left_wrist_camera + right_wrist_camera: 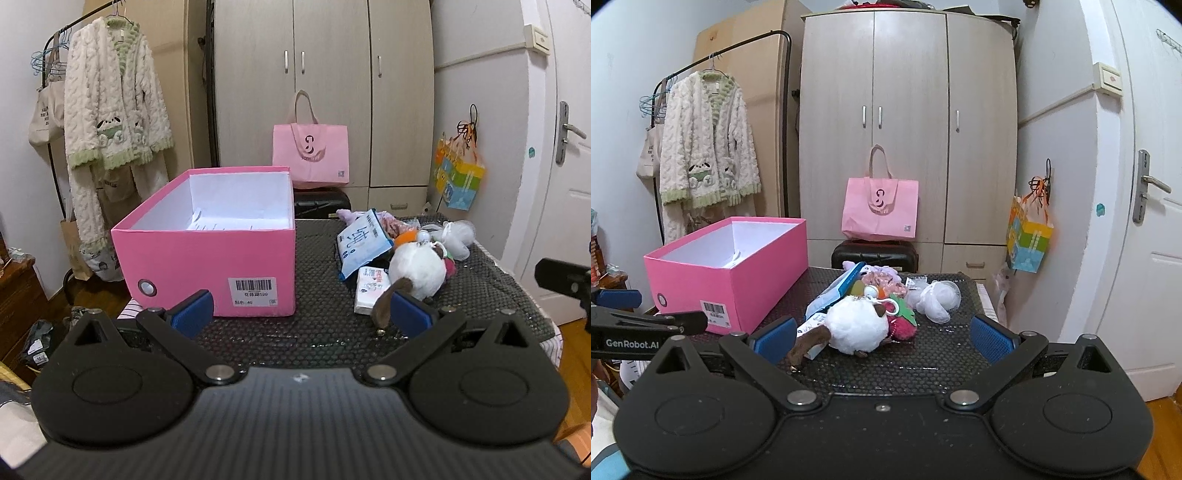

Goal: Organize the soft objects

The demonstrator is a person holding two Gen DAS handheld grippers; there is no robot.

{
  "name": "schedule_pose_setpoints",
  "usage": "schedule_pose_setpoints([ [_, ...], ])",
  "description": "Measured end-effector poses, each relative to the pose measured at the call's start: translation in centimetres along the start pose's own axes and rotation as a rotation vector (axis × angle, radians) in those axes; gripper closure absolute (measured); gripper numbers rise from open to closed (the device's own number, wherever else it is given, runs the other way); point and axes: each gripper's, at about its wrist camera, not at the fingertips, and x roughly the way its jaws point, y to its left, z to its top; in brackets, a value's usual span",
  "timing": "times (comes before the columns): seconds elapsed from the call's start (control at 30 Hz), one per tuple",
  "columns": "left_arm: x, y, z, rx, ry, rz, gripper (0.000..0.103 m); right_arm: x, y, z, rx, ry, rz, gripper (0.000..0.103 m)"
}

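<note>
- Both claws, left claw (303, 314) and right claw (884, 334), hung spread wide and held nothing.
- Pink box (207, 251), the landmark, stood open on the table (314, 332).
- Right of the box, the soft pile lay tangled around a white plush (857, 326).
- Lifting that plush might drag its clipped-on neighbours off the table.

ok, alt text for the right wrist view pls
The open right gripper hovers above a black mesh table mat, facing a heap of soft toys led by a round white plush with a brown tail. An open pink cardboard box sits to the left, white inside; the left gripper pokes in beside it.
</note>
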Motion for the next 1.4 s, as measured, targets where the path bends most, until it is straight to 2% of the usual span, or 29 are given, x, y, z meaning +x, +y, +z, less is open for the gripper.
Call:
schedule_pose_setpoints([
  [0.33, -0.1, 0.1, -0.4, -0.011, -0.003, -0.002, 0.0, 0.0, -0.1, -0.4, 0.001, 0.007, 0.019, 0.0],
  [0.7, -0.4, 0.0, -0.5, -0.017, -0.017, 0.009, 0.0, 0.5, -0.5, -0.5, 0.023, 0.032, -0.042, 0.0],
  [1.17, -0.4, 0.1, -0.2, -0.023, -0.034, 0.034, 0.0, 0.5, -0.5, -0.9, 0.027, 0.016, -0.017, 0.0],
  [1.4, 0.1, 0.3, 0.5, -0.017, -0.026, 0.008, 0.0, 1.1, -0.7, -1.3, 0.01, -0.012, 0.007, 0.0],
])
